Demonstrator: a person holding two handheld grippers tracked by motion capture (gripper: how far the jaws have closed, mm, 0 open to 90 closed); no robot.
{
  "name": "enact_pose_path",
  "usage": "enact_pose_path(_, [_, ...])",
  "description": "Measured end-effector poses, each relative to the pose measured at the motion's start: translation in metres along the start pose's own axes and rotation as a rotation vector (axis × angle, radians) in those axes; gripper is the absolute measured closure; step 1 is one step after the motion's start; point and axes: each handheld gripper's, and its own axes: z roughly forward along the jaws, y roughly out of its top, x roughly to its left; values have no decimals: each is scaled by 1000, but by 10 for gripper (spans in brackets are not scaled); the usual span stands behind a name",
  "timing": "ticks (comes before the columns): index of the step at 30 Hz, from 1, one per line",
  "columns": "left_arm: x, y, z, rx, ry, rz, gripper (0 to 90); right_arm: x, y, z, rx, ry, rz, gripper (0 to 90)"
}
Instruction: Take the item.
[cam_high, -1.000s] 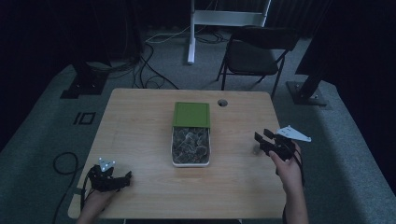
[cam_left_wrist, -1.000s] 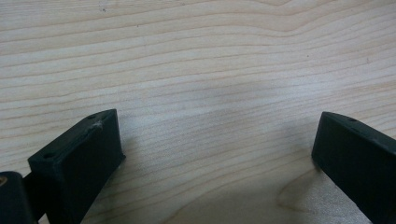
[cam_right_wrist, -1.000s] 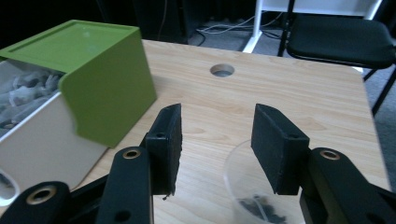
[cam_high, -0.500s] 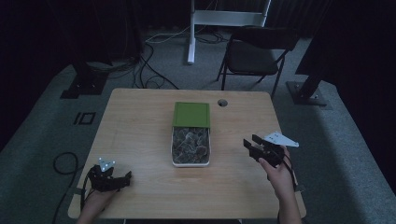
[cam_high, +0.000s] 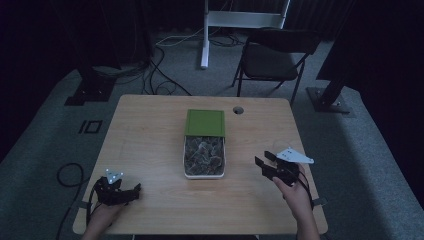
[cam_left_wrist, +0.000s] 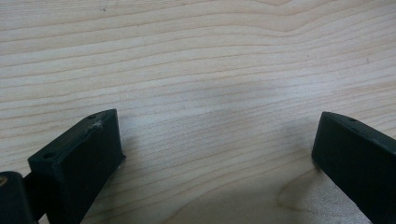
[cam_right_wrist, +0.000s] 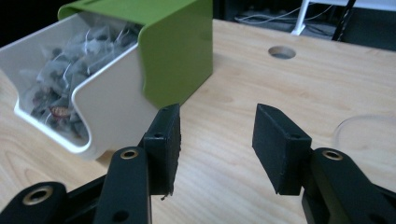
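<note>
Hovering right gripper (cam_high: 265, 161) – jaws parted, just opening, empty – beside box (cam_right_wrist: 107, 88); left gripper (cam_left_wrist: 212, 154) wide, empty.

A pale wooden table (cam_high: 150, 150) with smooth, matt grain holds a glossy plastic box (cam_right_wrist: 100, 100), white with a green lid (cam_right_wrist: 173, 51), full of thin, translucent paper-like bags (cam_right_wrist: 70, 70), beside matt black plastic grippers (cam_right_wrist: 215, 135).

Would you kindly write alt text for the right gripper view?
The right gripper, its two black fingers apart with nothing between them, points across a wooden table toward a white drawer of tea bags pulled out of its green box.
</note>
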Motion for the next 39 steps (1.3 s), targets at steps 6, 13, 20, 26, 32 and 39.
enact_pose_path(6, [0,0,0,0,0,0,22,3,-14,6,9,35,-4,508])
enact_pose_path(13, [0,0,0,0,-1,1,22,14,-25,13,6,94,-35,495])
enact_pose_path(20, [0,0,0,1,0,1,22,17,-37,19,34,105,-45,495])
enact_pose_path(26, [0,0,0,1,0,1,22,17,-48,21,52,120,-76,475])
enact_pose_path(32, [0,0,0,0,0,1,21,16,-57,19,58,152,-107,457])
enact_pose_path(39, [0,0,0,0,0,1,22,10,-70,20,107,167,-124,452])
